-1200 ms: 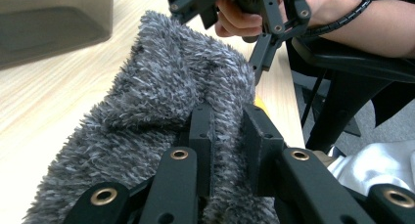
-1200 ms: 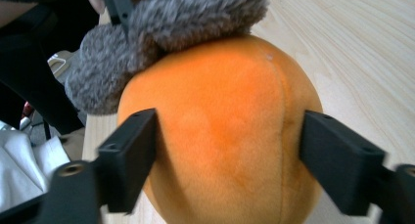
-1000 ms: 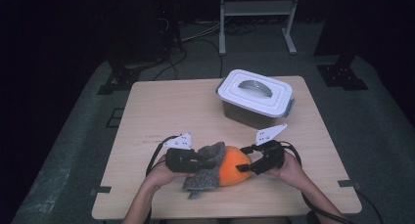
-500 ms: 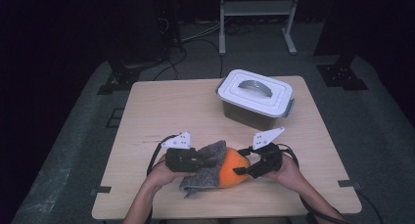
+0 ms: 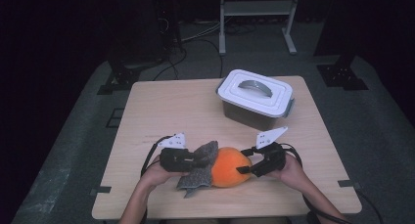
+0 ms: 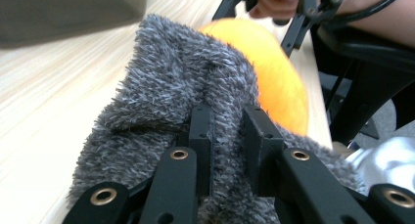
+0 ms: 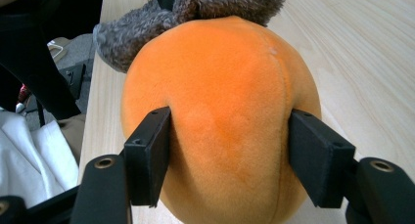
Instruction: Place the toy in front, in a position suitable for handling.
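An orange plush ball (image 5: 230,166) lies near the table's front edge with a grey fuzzy cloth (image 5: 201,165) draped against its left side. My left gripper (image 5: 198,159) comes in from the left and is shut on the cloth (image 6: 181,82), pinching a fold between its jaws (image 6: 227,126). My right gripper (image 5: 244,166) comes in from the right. Its jaws have just been closing with the ball (image 7: 225,101) between them, and both pads dent the plush where the right gripper (image 7: 227,119) holds it. Beyond the ball the cloth (image 7: 215,6) shows.
A lidded plastic box (image 5: 255,98) with a white lid and grey handle stands at the back right of the wooden table (image 5: 166,106). A metal shelf frame (image 5: 257,18) and cables are on the dark floor behind it.
The right gripper has shifted slightly against the orange ball. The ball, the cloth and the left gripper stay where they were.
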`<state>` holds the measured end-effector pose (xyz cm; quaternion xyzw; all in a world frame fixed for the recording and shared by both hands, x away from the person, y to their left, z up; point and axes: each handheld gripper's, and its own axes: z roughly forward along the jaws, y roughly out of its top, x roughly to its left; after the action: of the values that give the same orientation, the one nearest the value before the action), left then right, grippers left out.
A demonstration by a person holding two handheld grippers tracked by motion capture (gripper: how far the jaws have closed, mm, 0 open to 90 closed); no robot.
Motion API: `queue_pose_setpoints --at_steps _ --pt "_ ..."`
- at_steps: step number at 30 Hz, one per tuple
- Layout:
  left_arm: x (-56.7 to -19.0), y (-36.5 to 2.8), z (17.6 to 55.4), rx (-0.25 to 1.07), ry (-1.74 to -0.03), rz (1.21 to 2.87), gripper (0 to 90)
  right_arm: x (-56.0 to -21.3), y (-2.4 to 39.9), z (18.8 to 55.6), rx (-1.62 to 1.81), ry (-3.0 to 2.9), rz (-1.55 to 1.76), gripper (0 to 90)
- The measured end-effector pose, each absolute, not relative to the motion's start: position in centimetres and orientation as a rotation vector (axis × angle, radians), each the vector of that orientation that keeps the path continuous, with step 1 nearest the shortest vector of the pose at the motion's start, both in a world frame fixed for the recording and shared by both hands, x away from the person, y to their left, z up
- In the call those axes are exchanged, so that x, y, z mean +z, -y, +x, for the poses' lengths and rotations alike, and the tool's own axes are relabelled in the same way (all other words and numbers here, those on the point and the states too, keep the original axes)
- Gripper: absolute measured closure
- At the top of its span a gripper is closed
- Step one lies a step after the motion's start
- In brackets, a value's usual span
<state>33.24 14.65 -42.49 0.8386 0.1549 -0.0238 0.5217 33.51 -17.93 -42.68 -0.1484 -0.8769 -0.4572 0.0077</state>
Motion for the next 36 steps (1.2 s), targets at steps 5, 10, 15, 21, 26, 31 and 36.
queue_pose_setpoints --at_steps 5,10,15,21,26,31,36 --pt "-41.6 -13.5 32.8 -0.063 -0.317 1.981 75.9 -42.5 17.4 33.0 -1.446 2.747 -0.448 34.5" --pt "-42.0 -13.1 32.6 -0.083 -0.299 2.022 76.0 -42.3 17.4 33.1 -1.440 2.722 -0.421 27.5" --pt "-42.1 -12.9 32.5 -0.101 -0.281 2.029 76.0 -42.3 17.8 34.1 -1.446 2.664 -0.442 18.7" --pt "-42.3 -13.1 32.6 -0.102 -0.285 2.029 76.0 -42.8 17.2 34.0 -1.387 2.716 -0.434 31.8" --pt "-42.8 -14.2 32.7 -0.109 -0.324 2.057 75.7 -42.7 17.9 33.8 -1.368 2.755 -0.423 44.7" --pt "-42.9 -14.7 32.9 -0.102 -0.348 2.054 75.8 -42.6 18.2 33.6 -1.381 2.751 -0.433 46.7" --pt "-42.3 -14.6 32.9 -0.067 -0.352 2.006 75.9 -42.2 18.3 33.6 -1.443 2.749 -0.469 48.8"
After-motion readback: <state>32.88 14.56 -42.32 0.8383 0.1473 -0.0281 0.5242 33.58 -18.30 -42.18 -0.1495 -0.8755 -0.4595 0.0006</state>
